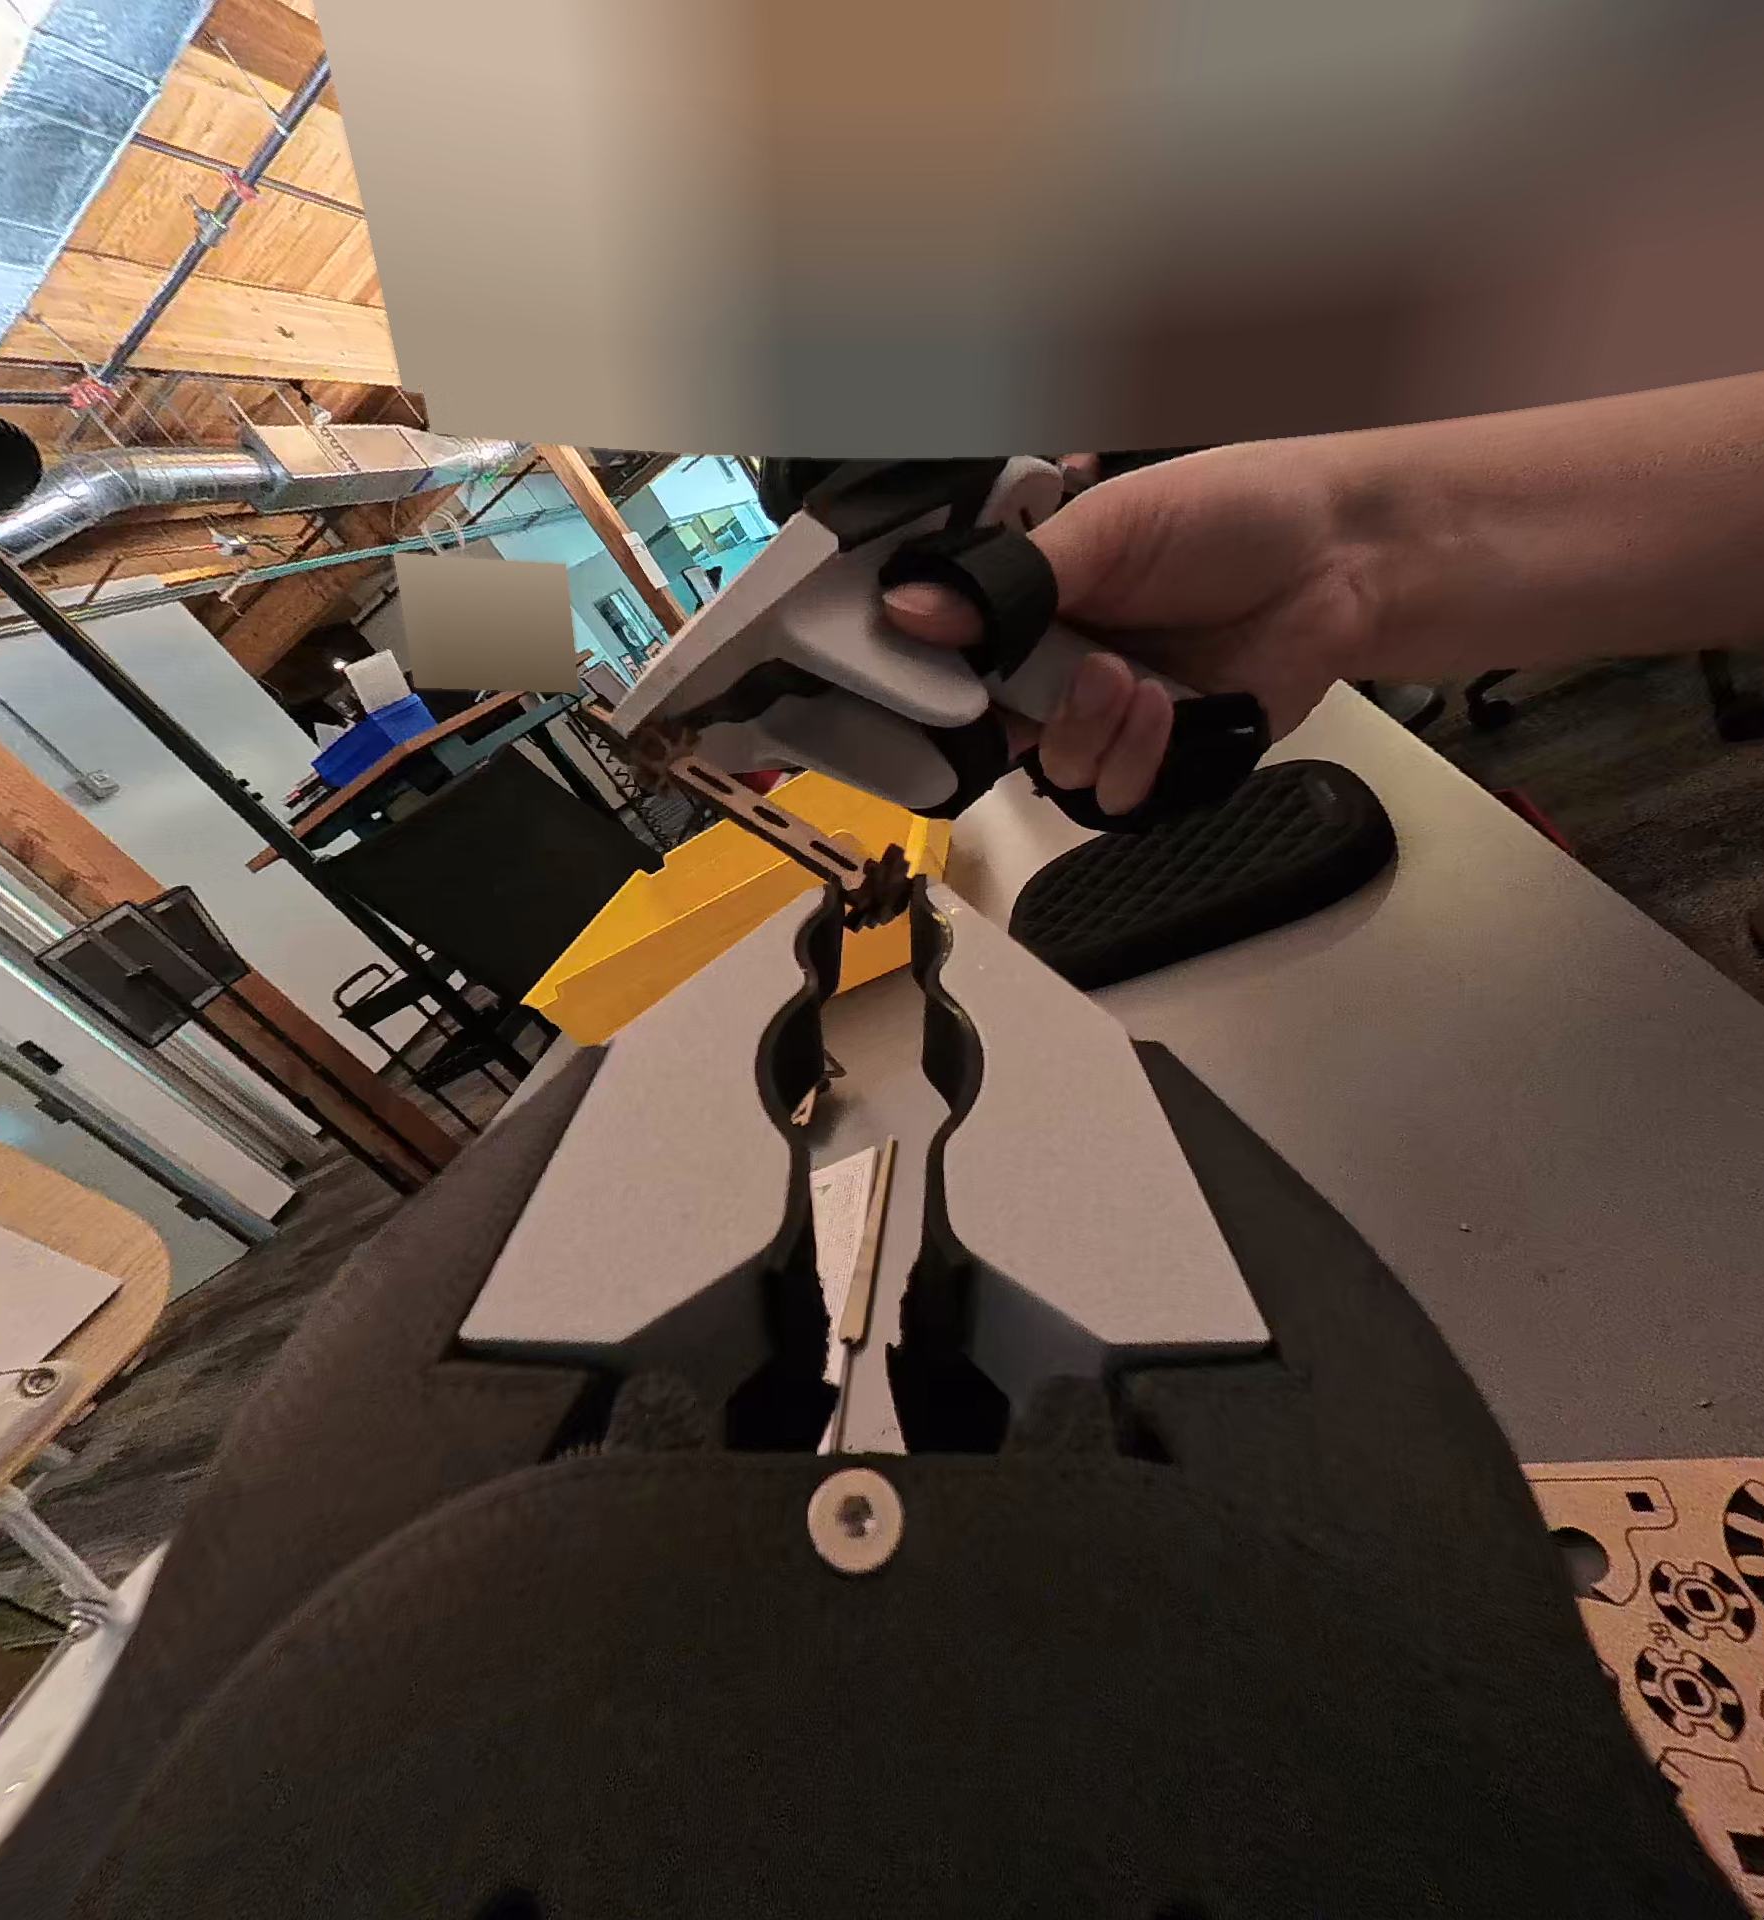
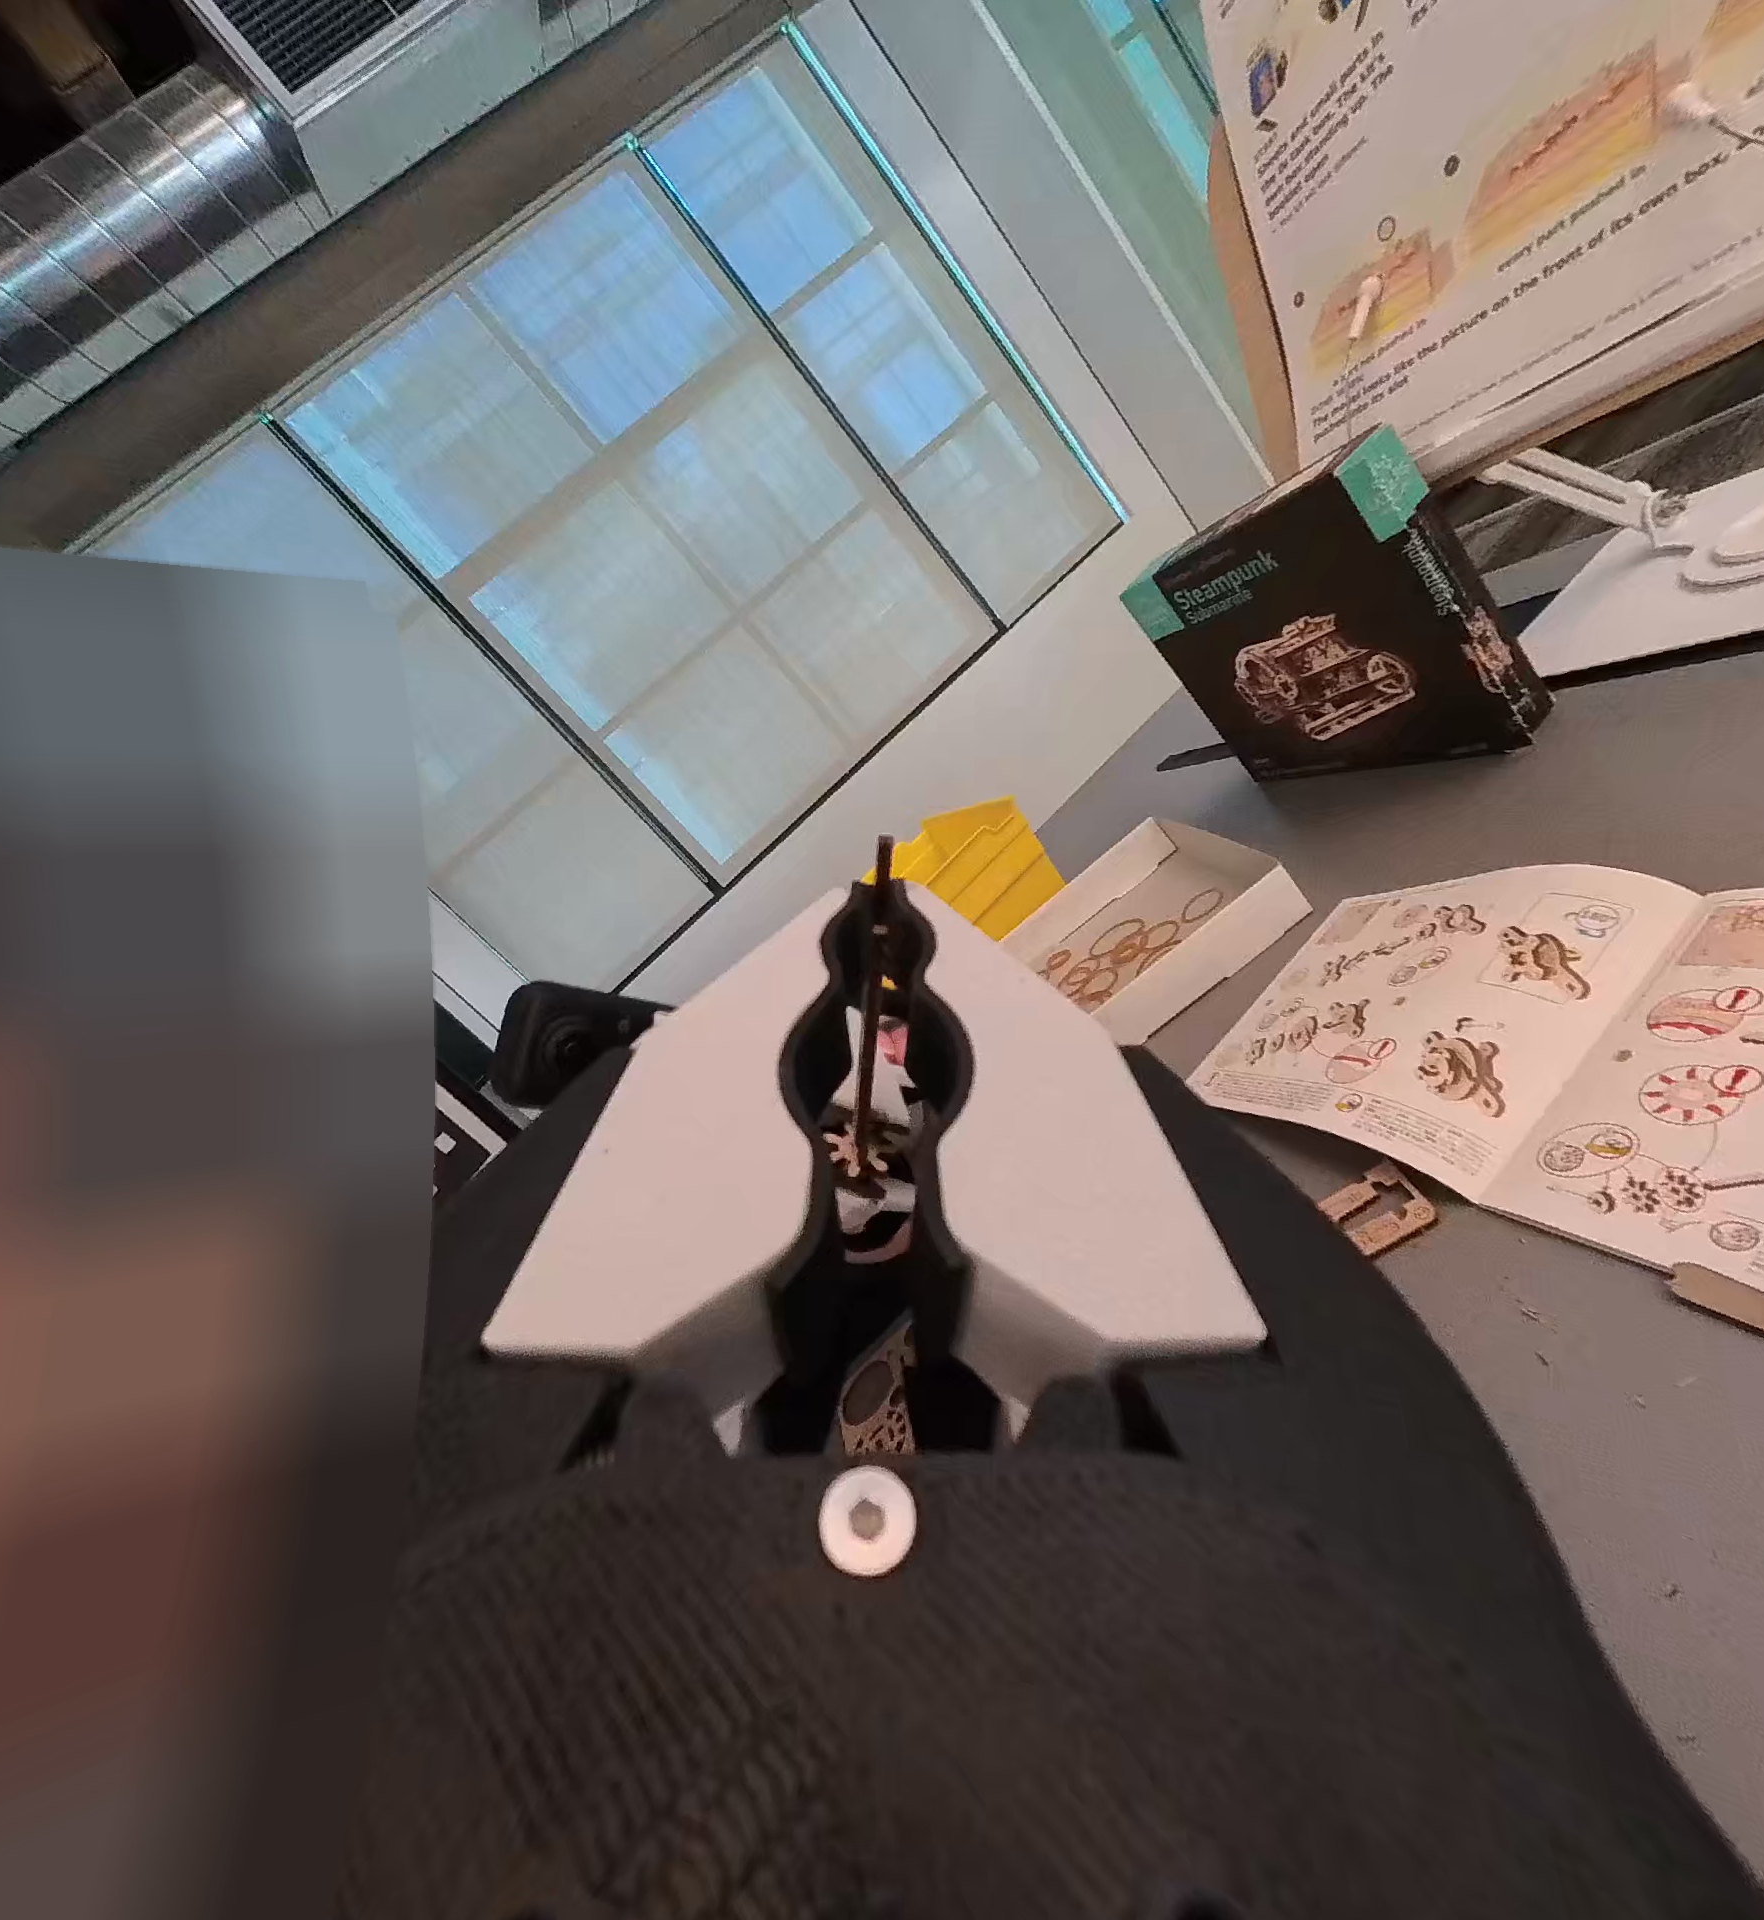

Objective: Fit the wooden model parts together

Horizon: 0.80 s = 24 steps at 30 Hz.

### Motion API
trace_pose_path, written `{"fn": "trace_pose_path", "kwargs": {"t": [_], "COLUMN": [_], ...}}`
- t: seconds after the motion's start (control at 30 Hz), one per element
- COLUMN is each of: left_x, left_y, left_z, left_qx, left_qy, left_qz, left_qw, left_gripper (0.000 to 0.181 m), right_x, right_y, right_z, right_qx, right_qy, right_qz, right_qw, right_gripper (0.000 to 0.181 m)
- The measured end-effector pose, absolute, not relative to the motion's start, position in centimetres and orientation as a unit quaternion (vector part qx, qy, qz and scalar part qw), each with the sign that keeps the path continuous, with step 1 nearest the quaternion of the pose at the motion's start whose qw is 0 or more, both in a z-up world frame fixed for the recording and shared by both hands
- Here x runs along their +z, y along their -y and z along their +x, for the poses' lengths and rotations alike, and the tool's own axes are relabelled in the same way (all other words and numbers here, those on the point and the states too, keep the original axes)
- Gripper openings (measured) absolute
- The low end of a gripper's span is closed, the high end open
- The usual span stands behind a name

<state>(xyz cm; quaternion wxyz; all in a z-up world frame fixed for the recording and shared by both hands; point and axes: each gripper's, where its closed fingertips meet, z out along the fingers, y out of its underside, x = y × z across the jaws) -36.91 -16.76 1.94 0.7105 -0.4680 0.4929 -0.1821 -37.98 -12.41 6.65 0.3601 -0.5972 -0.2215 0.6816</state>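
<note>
A grey table (image 2: 1543, 1558) carries everything. In the right wrist view an open instruction booklet (image 2: 1543, 1060) lies at three o'clock, a shallow white box (image 2: 1158, 925) of wooden rings just beside it at one o'clock, and a black carton (image 2: 1335, 644) stands farther off. In the left wrist view a yellow bin (image 1: 712, 914) sits at twelve o'clock — a black ribbed pad (image 1: 1210, 873) at one, a cut wooden sheet (image 1: 1730, 1683) at four.

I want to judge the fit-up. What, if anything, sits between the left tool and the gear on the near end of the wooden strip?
Nothing visible does. The gear already lies between the left tool tips, while the right tool clamps the slotted wooden strip at its far end.
</note>
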Motion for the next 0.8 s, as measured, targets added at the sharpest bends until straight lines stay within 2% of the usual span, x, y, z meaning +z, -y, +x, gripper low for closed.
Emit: {"fn": "trace_pose_path", "kwargs": {"t": [0.3, 0.43, 0.53, 0.8], "left_x": [2.4, 4.5, 4.6, 5.5], "left_y": [16.4, 16.0, 16.0, 16.5], "left_z": [-37.3, -38.9, -39.0, -38.2], "left_qx": [-0.189, -0.191, -0.211, -0.274], "left_qy": [-0.483, -0.443, -0.437, -0.402], "left_qz": [-0.475, -0.459, -0.462, -0.478], "left_qw": [0.711, 0.746, 0.742, 0.731], "left_gripper": [0.011, 0.010, 0.017, 0.019], "right_x": [6.9, 8.2, 8.7, 9.1], "right_y": [12.2, 12.2, 11.6, 12.2], "right_z": [-37.3, -35.8, -34.3, -33.3], "right_qx": [0.695, 0.770, 0.818, 0.836], "right_qy": [0.201, 0.144, 0.075, 0.042], "right_qz": [-0.584, -0.505, -0.439, -0.374], "right_qw": [0.370, 0.363, 0.365, 0.398], "right_gripper": [0.001, 0.001, 0.001, 0.001]}}
